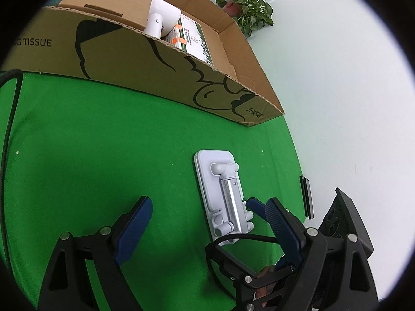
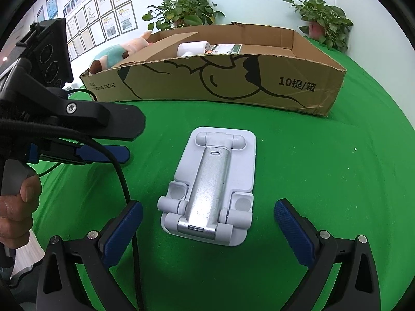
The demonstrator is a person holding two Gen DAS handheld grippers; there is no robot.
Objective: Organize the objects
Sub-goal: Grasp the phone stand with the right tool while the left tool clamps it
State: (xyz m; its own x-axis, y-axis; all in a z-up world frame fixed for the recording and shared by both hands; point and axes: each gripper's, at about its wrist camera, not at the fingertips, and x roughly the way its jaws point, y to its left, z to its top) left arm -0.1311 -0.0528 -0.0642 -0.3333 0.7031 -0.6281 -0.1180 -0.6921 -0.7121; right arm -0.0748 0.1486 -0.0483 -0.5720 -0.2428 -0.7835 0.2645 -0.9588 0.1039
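— Right wrist view gives what the other misses: a plush toy [image 2: 114, 54] at the box's [image 2: 233, 88] upper-left end, framed papers [image 2: 98, 13] on the wall, two plants [image 2: 181, 13], and a hand [image 2: 18, 207] on the left gripper's [image 2: 103, 140] handle at the left edge.

— And the left wrist view?

— It looks into the box [image 1: 155, 59] from the side: a white fan [image 1: 163, 18] and a printed carton [image 1: 197, 41] inside, plus "TISSUE" lettering and one plant [image 1: 249, 7] at the top.

— Where is the stand?

— Folded flat on the green cloth [image 2: 311, 168], in front of the box. In the right view the stand [image 2: 212, 186] lies mid-frame, between and just beyond the right gripper's [image 2: 207, 223] fingers, which are spread wide and clear of it.

— And the left gripper?

— Wide too, nothing in it. In its own view the left gripper [image 1: 207, 215] has the stand [image 1: 223, 194] nearer its right-hand finger, apparently untouched.
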